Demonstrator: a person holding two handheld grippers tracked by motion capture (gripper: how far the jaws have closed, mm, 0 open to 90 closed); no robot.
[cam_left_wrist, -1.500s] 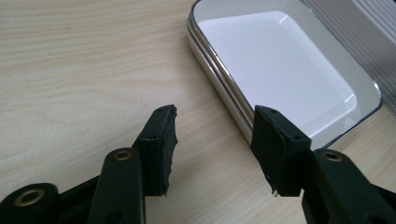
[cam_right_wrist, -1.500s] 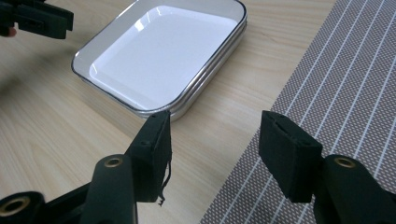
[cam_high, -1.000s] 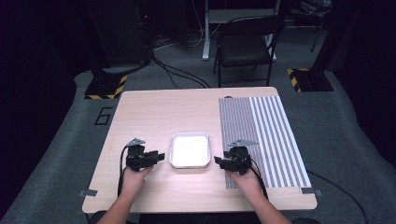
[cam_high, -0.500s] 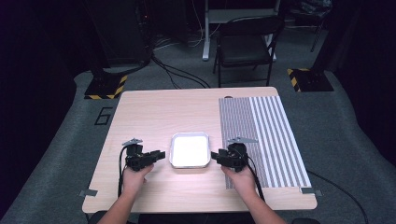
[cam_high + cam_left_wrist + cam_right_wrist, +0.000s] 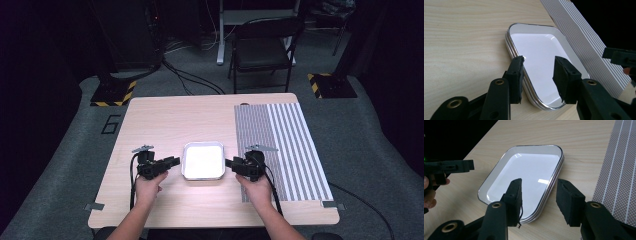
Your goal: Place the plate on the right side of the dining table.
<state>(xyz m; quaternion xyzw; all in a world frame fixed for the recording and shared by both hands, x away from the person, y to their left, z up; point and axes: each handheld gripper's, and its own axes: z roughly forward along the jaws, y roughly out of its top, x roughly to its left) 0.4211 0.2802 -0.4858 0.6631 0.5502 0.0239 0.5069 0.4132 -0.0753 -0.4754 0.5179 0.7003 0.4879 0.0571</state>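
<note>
A white rectangular tray [image 5: 203, 161] with a silver rim lies on the wooden table, between my two grippers. It looks like a stack of thin trays [image 5: 554, 185]. My left gripper [image 5: 173, 161] is open at the tray's left edge, its jaws straddling the rim [image 5: 510, 50]. My right gripper [image 5: 230, 163] is open at the tray's right edge, its jaws astride that rim too. Neither holds anything. From the left gripper view the tray [image 5: 541, 52] is empty inside.
A grey striped mat [image 5: 285, 145] covers the table's right side, just beside my right hand. The table [image 5: 180, 120] is bare wood at the back and left. A black chair [image 5: 262, 50] and cables stand on the floor beyond it.
Both grippers have closed in towards the tray from either side, and their open jaws now reach its edges.
</note>
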